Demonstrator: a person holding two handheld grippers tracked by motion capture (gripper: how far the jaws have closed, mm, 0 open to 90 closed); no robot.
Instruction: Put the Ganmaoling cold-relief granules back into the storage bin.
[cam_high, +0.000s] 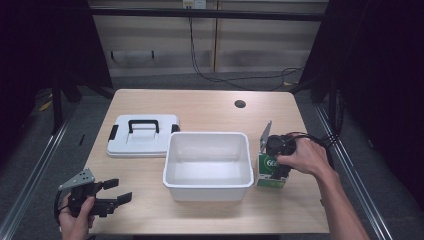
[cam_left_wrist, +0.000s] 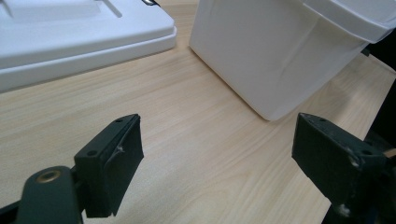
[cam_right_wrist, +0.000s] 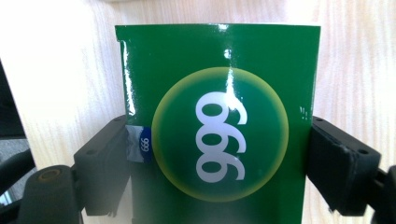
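A white rectangular plastic tub (cam_high: 208, 165) sits mid-counter on the pale wooden counter (cam_high: 200, 107). A flat white plastic lid with a black handle (cam_high: 142, 135) lies just left of it, slightly farther back. A green cardboard box (cam_high: 270, 172) stands just beside the tub's right wall.

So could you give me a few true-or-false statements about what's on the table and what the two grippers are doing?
1. The right gripper has its jaws on either side of the green box. True.
2. The tub has the green box inside it. False: the box stands on the table to the right of the tub, and the tub looks empty.
3. The lid lies on the table to the left of the tub. True.
4. The left gripper is clamped on the tub. False: its jaws are wide apart over bare table, holding nothing.
5. The lid has a black handle. True.
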